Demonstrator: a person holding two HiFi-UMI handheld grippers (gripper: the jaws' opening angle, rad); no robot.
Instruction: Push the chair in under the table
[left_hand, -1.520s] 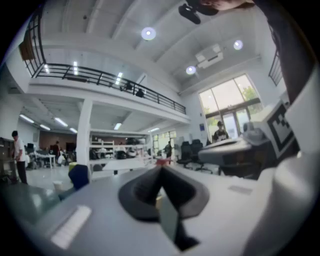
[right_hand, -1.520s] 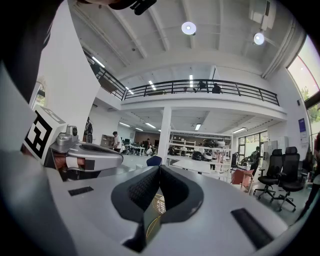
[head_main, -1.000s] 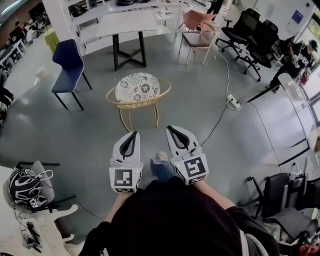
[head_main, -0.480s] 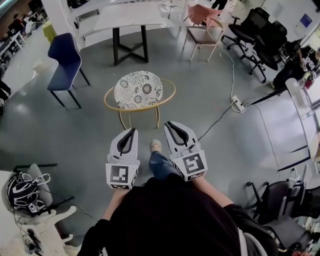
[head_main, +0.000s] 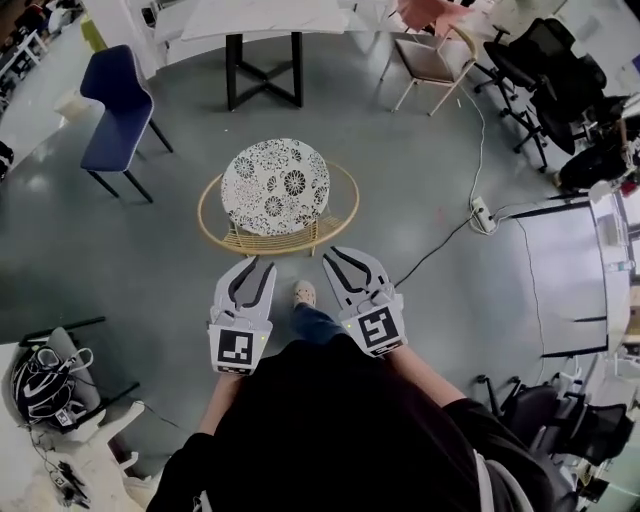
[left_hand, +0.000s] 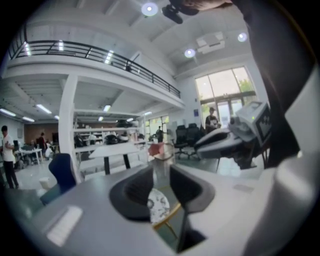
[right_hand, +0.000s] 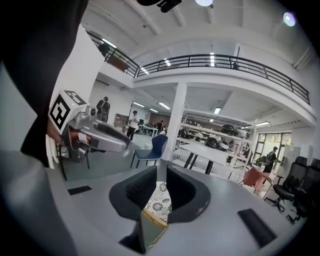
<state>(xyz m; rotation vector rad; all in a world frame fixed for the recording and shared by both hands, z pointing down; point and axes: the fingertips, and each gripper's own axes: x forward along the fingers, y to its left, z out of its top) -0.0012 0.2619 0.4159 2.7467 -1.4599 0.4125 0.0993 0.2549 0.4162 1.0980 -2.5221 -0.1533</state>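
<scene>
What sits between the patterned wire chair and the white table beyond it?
Nothing. In the head view, only bare grey floor separates the chair from the table with its black legs.

Bright, even light from round ceiling lamps (left_hand: 149, 8) and a far window (left_hand: 227, 92); the chair (head_main: 275, 190) casts faint shadow; fisheye bends edges, left gripper view softly blurred

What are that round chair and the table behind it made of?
The chair's hoop frame looks like thin metal tube or rattan in a golden-tan finish. Its cushion seems fabric: white with a black floral print. The table has a smooth white top, perhaps laminate, on dark legs, probably metal.
</scene>
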